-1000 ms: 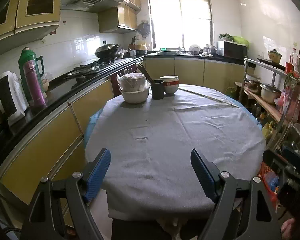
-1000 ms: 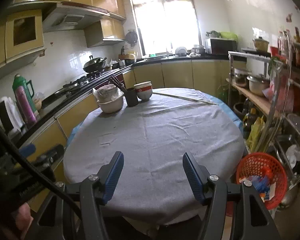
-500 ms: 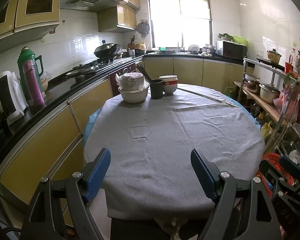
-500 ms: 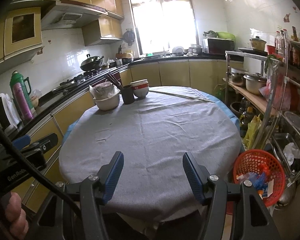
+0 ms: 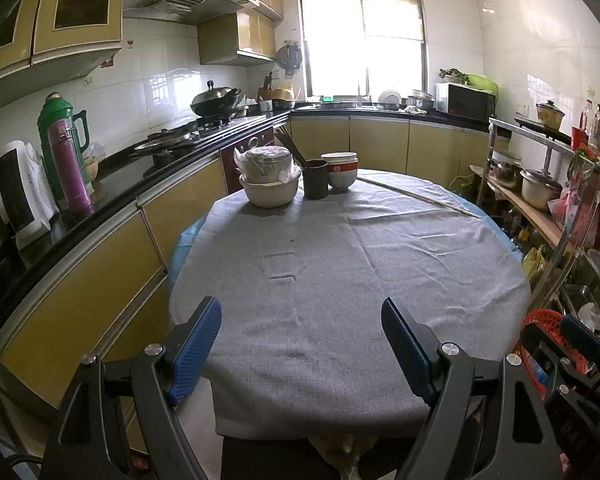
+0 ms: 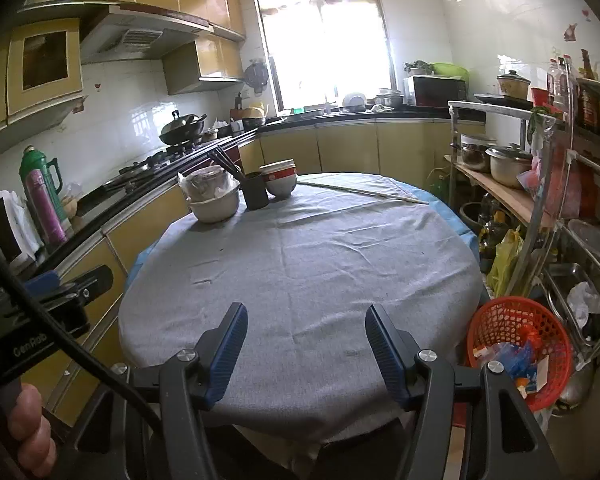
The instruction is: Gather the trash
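both grippers, left [image 5: 301, 344] and right [image 6: 306, 350], gape empty over the table [image 6: 300, 264]. trash [image 6: 516, 356] in the basket [image 6: 496, 316] looks light, crinkly; likely best pinched at a loose edge.

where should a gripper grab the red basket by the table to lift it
Take the red basket by its top rim on the side nearest the table, coming down from above. The rim is the only firm, thin edge the jaws could close over; the mesh wall flares outward and the shelf rack crowds its far side.

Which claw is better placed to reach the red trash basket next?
Right, probably. The red basket sits just right of the open right claw; from the open left claw it lies behind the right tool.
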The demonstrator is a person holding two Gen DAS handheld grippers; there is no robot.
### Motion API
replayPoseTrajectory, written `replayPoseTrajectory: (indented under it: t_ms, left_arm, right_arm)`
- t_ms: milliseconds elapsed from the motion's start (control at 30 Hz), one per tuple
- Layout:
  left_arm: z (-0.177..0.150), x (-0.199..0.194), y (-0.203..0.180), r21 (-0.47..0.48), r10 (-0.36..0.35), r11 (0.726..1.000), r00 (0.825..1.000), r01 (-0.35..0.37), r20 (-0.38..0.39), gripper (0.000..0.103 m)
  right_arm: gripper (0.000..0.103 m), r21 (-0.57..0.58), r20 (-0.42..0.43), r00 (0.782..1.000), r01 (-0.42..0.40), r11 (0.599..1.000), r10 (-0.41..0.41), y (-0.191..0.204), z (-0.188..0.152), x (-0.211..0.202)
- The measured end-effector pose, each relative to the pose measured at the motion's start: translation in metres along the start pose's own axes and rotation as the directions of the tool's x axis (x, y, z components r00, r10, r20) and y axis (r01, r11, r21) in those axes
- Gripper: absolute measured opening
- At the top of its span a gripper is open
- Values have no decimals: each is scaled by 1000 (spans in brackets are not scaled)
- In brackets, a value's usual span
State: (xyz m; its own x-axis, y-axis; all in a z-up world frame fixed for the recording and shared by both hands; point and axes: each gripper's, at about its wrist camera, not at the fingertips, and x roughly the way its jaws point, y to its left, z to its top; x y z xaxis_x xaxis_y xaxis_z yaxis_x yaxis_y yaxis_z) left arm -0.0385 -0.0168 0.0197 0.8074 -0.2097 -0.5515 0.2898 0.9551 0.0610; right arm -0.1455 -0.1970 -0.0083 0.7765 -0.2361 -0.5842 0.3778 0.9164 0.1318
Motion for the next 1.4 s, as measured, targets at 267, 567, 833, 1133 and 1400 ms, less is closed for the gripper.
replayPoseTrajectory:
  t_ms: [267, 567, 833, 1133, 1400]
  left_arm:
    - [0, 0, 1, 0, -1, 1000, 1000, 1, -2, 83]
    - [0, 0, 0, 4, -2, 1000, 1000, 2, -2, 83]
    - [0, 0, 0, 3, -1, 1000, 1000, 1, -3, 83]
    - [-1, 0, -1, 4, -4, 1000, 1000, 4, -4, 83]
    - [-1, 0, -1, 5, -4, 1000, 1000, 4, -4, 83]
  right_arm:
    - [65, 4, -2, 1000, 0, 1000, 0, -1, 0, -1]
    - [65, 17, -4, 1000, 2, 1000, -2, -4, 0, -1]
    - [65, 18, -4, 1000, 2, 1000, -2, -4, 0, -1]
    - [65, 22, -5, 1000, 2, 1000, -2, -5, -1, 0]
    - [65, 22, -5, 1000, 2, 1000, -2, -5, -1, -1]
